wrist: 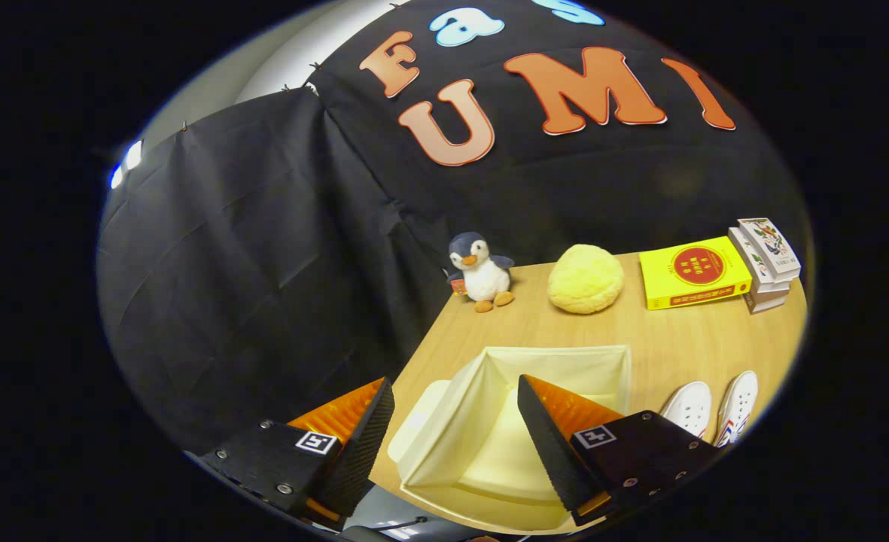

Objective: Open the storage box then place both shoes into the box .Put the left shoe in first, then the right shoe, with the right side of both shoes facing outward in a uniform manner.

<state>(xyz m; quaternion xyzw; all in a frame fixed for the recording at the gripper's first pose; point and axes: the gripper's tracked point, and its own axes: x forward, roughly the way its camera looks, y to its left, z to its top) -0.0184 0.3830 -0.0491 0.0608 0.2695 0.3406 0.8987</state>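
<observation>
Gripper view:
Gripper (455,399): its two fingers stand wide apart and hold nothing; they hang above the near side of the table.
Storage box (557,361): cream fabric box, open on top, empty inside, between and just beyond the fingers; the right finger covers part of it.
Lid (418,425): pale flap lying flat at the left side of the box.
Shoes (711,410): two white shoes side by side on the table (670,339), right of the box, toes pointing away.
Far side of table: penguin toy (480,272), yellow plush ball (586,278), yellow book (692,272), small stack of books (766,263).
</observation>
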